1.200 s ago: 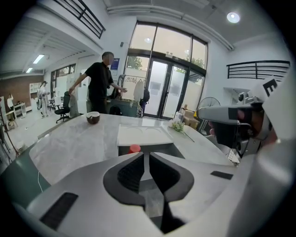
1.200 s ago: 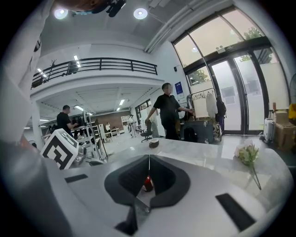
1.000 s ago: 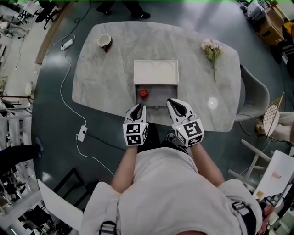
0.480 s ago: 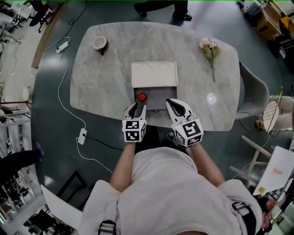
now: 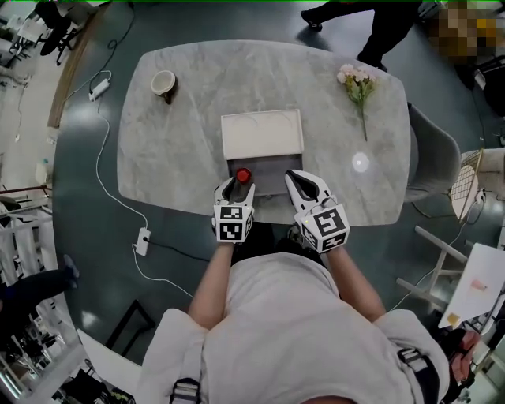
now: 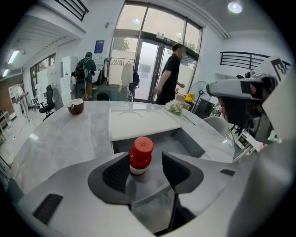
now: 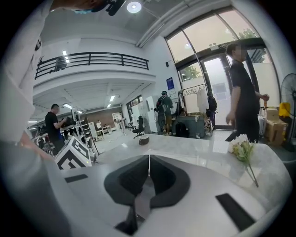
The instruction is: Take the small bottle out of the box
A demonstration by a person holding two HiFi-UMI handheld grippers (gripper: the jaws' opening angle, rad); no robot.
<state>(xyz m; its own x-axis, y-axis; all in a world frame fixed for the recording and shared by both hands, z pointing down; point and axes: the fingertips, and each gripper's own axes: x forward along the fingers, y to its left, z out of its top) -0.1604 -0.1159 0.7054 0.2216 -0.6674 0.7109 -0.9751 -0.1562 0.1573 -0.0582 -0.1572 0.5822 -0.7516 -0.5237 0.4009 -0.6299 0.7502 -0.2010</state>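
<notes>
A small bottle with a red cap [image 5: 243, 174] stands in the left of the open grey box [image 5: 272, 169]. The box's white lid [image 5: 261, 134] lies folded back behind it. My left gripper [image 5: 237, 185] reaches over the box's near edge. In the left gripper view the bottle [image 6: 140, 153] stands between the jaws, close to the left pad [image 6: 115, 175], with a gap on the right. Those jaws have just been opening and now stand open. My right gripper [image 5: 299, 181] hovers at the box's near right, shut on nothing [image 7: 149, 162].
On the marble table [image 5: 181, 150] a brown cup [image 5: 163, 81] stands at the far left and a flower sprig [image 5: 357, 84] lies at the far right. A person [image 5: 379, 24] walks beyond the table. A chair [image 5: 432, 158] stands to the right.
My left gripper has moved forward and down over the box's near edge, and its jaws have opened around the bottle. The person behind the table has walked to the right.
</notes>
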